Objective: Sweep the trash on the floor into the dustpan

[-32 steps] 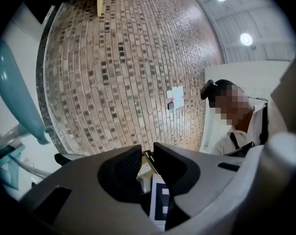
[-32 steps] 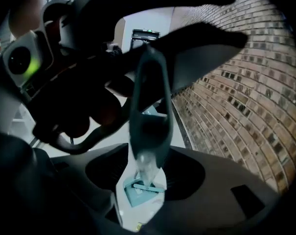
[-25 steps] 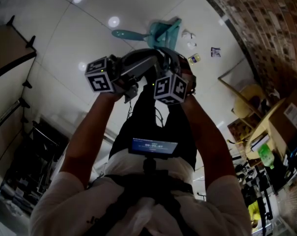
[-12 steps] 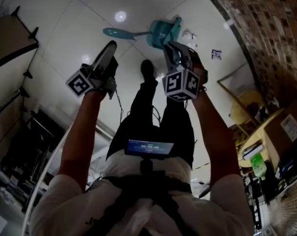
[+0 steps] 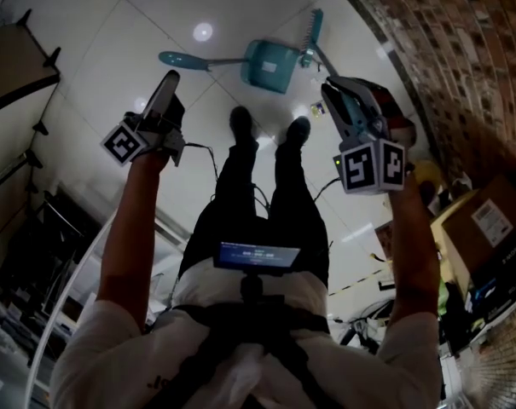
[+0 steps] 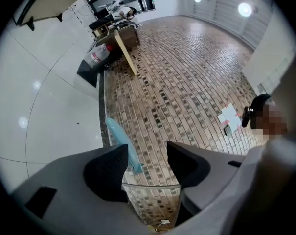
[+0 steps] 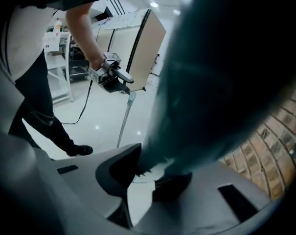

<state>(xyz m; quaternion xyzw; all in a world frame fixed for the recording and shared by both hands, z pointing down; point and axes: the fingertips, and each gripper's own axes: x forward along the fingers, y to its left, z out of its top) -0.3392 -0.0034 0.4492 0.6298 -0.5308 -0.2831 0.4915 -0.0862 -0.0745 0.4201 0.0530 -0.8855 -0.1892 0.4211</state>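
Seen from above, a person stands on a glossy white floor (image 5: pixel 95 49) beside a brick wall (image 5: pixel 462 66), with a gripper in each hand. A teal dustpan (image 5: pixel 270 62) sits on the floor just beyond the person's shoes (image 5: pixel 240 122). Its long handle (image 5: pixel 202 60) reaches out to the left. The left gripper (image 5: pixel 168 83) is just beside the handle's end. Its jaws (image 6: pixel 148 155) have just been opening and are now spread, pressing on nothing. The right gripper (image 5: pixel 339 96) is pinched on a teal broom (image 5: pixel 315 25), whose head lies just to the right of the dustpan. In the right gripper view (image 7: pixel 148 173), the broom is a dark blur between the jaws.
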